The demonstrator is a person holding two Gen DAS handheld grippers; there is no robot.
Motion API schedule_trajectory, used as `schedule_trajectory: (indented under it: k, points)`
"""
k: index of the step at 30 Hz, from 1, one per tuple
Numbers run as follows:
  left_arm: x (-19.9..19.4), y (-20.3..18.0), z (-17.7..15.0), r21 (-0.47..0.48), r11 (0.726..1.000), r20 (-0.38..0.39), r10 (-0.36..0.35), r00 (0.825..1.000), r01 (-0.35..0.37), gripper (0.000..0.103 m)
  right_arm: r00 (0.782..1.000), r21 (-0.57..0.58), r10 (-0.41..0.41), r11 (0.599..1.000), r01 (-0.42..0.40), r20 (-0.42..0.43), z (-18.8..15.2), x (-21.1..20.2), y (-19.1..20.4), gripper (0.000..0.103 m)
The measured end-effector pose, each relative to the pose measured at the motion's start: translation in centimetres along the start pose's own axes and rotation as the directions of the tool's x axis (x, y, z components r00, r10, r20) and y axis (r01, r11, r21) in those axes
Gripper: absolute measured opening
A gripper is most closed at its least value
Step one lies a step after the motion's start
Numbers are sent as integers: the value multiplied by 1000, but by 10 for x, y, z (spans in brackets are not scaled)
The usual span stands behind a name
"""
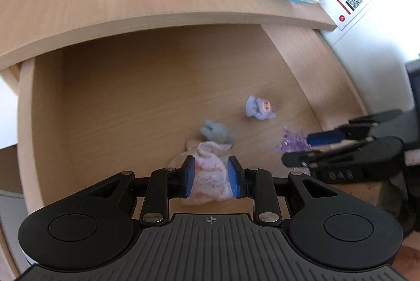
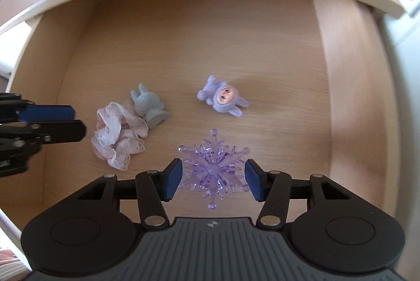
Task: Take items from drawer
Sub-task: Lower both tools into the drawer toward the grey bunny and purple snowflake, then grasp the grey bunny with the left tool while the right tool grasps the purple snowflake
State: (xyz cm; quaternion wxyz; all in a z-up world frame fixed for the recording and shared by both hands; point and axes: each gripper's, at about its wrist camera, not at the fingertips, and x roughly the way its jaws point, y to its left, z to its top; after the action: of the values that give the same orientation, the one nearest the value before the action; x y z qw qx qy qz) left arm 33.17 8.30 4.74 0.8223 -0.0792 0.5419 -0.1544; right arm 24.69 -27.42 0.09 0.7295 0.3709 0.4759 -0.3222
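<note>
Both grippers, left gripper (image 1: 211,176) and right gripper (image 2: 213,179), showing black linkages, silver rivets, blue-padded fingers (image 1: 189,176), ribbed grey bases.

Bare drawer floor (image 2: 183,44) behind toys

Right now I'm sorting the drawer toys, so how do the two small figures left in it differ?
The purple doll shows a pink face inside a hood with floppy ears; the grey bunny shows no face, only upright ears and a flat base. The doll lies alone on bare wood; the bunny rests against the pink cloth. Both are small, fuzzy and lie tipped over in the drawer.
</note>
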Motion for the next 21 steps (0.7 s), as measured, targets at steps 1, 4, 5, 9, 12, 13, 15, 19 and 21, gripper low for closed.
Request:
schedule_trajectory:
  k: [1,4,5,9,12,13,15,19,21]
  points:
    - [2,-1,2,5,1000,-1,-1,1000,1,30,1000,5,-4,1000,4,6,-3,-3,-1,53]
    - [9,-7,9,26,1000,-11,8,1000,-8,30,999,13,-22,1000,21,27,-3,-11,-3,53]
    - [11,-9,11,35,999,-12,7,1000,-6,30,999,13,-23,1000,23,32,-6,-14,-3,53]
    - [19,-16,19,41,999,-18,12,1000,-12,30,999,35,-29,999,28,42,-13,-13,-6,53]
    - [27,-15,29,4,999,-2,33,999,-33,30,998,41,-40,998,38,47,-16,-15,-8,53]
    - [32,-15,34,-9,999,2,44,999,-44,30,998,46,-43,998,41,49,-18,-15,-9,53]
    - [41,-14,41,-48,997,-14,63,998,-64,30,998,52,-46,998,43,51,-21,-19,-11,53]
    - [57,-13,42,-91,991,-101,93,991,-102,30,997,64,-53,997,49,63,-25,-22,-13,53]
    - [62,-15,39,-95,988,-117,108,987,-119,33,996,65,-59,996,54,65,-27,-22,-14,53]
